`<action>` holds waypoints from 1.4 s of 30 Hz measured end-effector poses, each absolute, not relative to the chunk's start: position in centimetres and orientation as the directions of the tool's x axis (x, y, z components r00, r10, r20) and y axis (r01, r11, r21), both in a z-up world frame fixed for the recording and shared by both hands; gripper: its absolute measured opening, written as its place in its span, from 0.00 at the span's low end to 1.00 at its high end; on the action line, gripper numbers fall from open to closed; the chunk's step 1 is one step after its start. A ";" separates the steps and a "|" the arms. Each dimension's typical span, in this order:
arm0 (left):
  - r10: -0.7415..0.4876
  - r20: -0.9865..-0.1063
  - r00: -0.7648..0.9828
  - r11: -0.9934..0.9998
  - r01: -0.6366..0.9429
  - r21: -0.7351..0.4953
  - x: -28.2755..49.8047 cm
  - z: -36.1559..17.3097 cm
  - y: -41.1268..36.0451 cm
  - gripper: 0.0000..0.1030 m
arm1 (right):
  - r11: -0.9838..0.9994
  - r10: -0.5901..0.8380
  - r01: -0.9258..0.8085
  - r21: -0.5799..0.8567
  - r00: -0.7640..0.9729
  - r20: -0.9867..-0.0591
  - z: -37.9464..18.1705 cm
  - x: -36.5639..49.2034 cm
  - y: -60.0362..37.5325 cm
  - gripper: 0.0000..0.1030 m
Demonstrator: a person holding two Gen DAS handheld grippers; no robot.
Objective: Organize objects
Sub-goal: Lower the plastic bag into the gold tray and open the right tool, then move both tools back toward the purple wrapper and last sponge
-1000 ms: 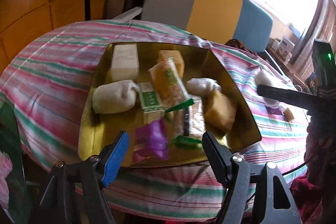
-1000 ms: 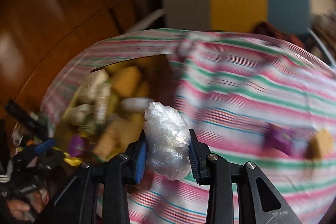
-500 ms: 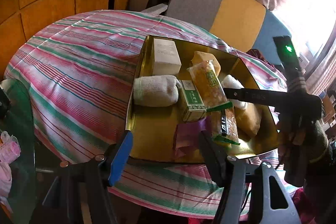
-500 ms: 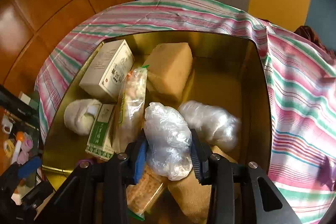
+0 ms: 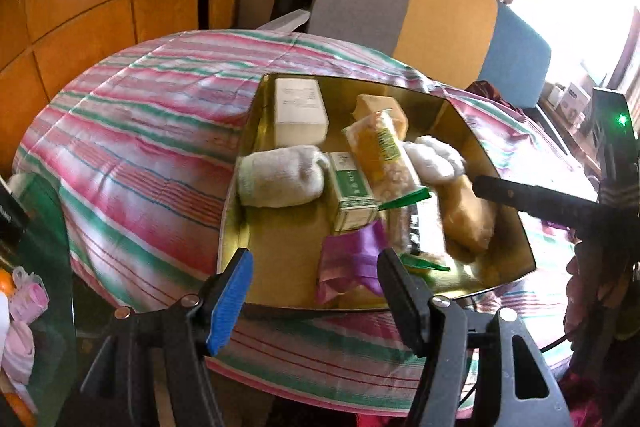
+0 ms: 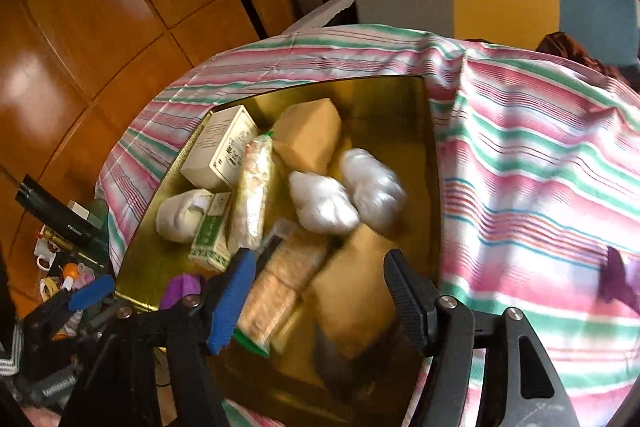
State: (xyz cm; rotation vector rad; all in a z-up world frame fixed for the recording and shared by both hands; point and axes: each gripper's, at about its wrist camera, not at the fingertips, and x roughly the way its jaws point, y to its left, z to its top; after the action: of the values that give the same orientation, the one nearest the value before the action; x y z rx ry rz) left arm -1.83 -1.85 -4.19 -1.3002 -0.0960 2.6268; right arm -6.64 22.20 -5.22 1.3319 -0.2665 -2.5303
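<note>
A gold tray point(image 5: 256, 131) point(image 6: 430, 155) on the striped tablecloth holds a white box point(image 5: 298, 111), a rolled white sock point(image 5: 280, 177), a green box point(image 5: 352, 191), a yellow snack pack point(image 5: 380, 151), a purple wrapper point(image 5: 352, 259), tan blocks and two clear plastic bundles point(image 6: 322, 203) point(image 6: 374, 185). My right gripper point(image 6: 318, 297) is open and empty above the tray's near end. My left gripper point(image 5: 314, 295) is open and empty at the tray's front edge.
A purple packet point(image 6: 618, 277) lies on the tablecloth point(image 6: 540, 167) right of the tray. A grey, yellow and blue chair point(image 5: 420, 11) stands behind the table. A glass side table with small items point(image 5: 24, 287) is at the left. Wood panels line the wall.
My right gripper carried the plastic bundle over the tray, opened, and let it go; the bundle now lies in the tray beside the other one. My left gripper stayed open.
</note>
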 end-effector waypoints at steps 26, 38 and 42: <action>0.415 -0.739 -0.530 -0.852 -0.511 -0.112 -0.5 -0.9 11.6 0.63 | -0.931 0.093 -0.329 0.156 -0.629 -0.772 -2.4 3.4 48.3 0.72; 0.530 -0.754 -0.387 -0.723 -0.672 -0.163 -0.9 -0.4 20.9 0.59 | -0.731 0.228 -0.624 0.276 -0.604 -0.764 -4.0 6.6 58.1 0.73; 0.545 -0.787 -0.288 -0.670 -0.714 -0.203 -1.8 -1.7 25.4 0.59 | -0.732 0.212 -0.614 0.294 -0.616 -0.758 -3.8 6.6 58.0 0.73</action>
State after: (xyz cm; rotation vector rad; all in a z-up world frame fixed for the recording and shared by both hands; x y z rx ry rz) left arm -1.79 25.37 -1.72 -1.1340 0.2394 2.0204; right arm 6.60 57.99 -3.82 1.3670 -1.0282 -3.2010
